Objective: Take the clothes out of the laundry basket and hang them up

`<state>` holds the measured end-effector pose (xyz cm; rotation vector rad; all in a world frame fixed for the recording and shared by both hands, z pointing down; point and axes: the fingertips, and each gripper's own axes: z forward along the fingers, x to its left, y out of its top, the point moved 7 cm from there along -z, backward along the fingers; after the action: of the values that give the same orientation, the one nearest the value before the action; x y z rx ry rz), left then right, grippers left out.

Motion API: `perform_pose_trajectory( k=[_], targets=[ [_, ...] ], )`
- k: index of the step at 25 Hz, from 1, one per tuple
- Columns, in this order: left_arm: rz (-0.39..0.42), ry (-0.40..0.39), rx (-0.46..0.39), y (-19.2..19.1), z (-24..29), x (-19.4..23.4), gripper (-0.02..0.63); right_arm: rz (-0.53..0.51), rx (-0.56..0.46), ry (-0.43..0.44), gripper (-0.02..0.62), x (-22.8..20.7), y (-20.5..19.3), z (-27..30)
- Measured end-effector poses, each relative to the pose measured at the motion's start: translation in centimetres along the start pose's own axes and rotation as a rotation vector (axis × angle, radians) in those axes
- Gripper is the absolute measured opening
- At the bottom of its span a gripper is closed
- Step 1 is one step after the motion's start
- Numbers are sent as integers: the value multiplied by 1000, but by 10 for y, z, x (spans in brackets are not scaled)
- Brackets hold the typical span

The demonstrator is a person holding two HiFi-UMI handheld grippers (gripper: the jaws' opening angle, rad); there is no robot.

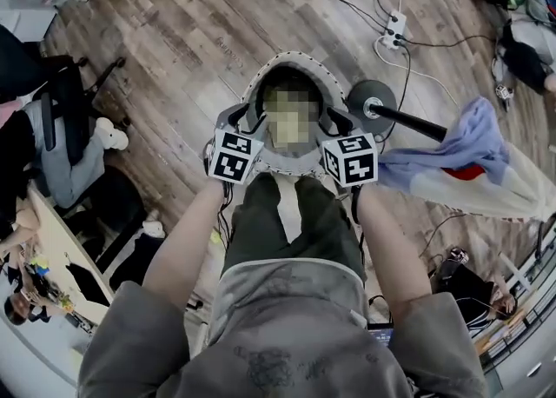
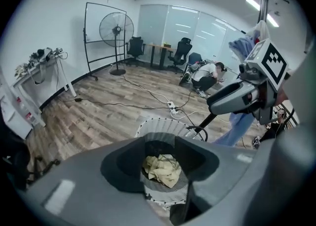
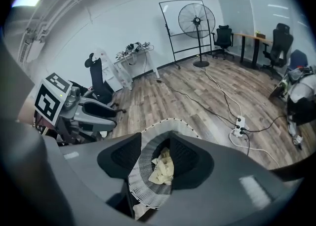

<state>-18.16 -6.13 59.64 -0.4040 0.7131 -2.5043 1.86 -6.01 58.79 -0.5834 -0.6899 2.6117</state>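
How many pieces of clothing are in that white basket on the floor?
1 that can be seen: a pale yellow garment, crumpled at the bottom of the laundry basket. More could be hidden beneath it or behind the basket's near wall.

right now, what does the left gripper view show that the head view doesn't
Only the left gripper view: the yellow cloth in the basket, seen between its open fingers, plus the fan and desk chairs. Only the head view: the person's forearms and grey top. Both: the basket, the power strip, the blue garment on the rack, and the right gripper.
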Motion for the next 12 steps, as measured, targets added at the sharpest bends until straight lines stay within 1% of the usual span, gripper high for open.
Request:
perform_pose_trajectory(
  k=[6,10,12],
  targets=[
    [-96,-42,63,-53,78,8,186,29,106,9,215,-22,-58,84],
    [-210,-64,115,-80,130,9,186,54,171,1,224,-38,-96,140],
    [-237,-66,146,-100,157,8,186,87,206,-10,225,-45,-119,166]
  ],
)
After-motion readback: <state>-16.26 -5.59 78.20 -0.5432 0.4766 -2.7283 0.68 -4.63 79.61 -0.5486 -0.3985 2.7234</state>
